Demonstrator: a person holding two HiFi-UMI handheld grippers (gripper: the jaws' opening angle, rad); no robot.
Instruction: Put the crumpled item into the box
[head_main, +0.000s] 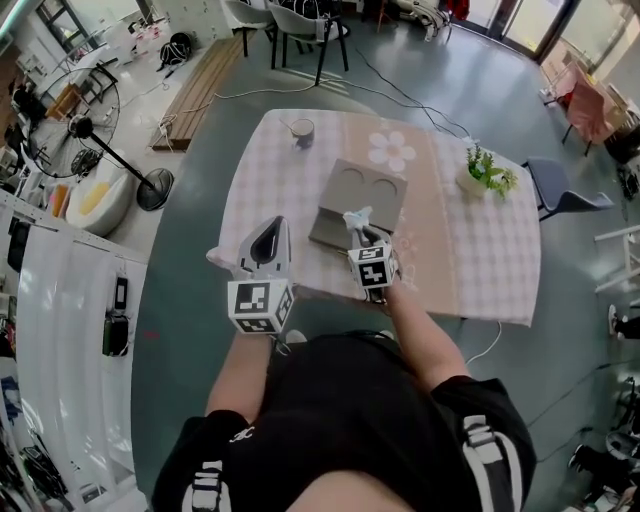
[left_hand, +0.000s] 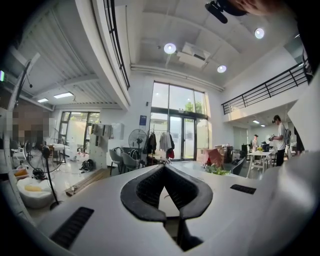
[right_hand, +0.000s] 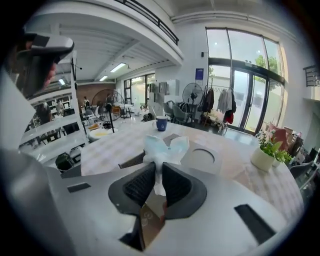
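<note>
- Clenched in my right claw (right_hand: 156, 182) is the crumpled tissue (right_hand: 165, 149), held over the near edge of the box (head_main: 385, 205)
- My left claw (left_hand: 164, 168) is closed on nothing, off to the side
- I'd carry the tissue further over the box, lower it, then let go; it's light and may cling
- Tabletop (head_main: 260, 170) has a checked cloth, a mug (head_main: 302, 131) and a potted plant (head_main: 485, 172); a standing fan (head_main: 120, 155) is on the grey floor
</note>
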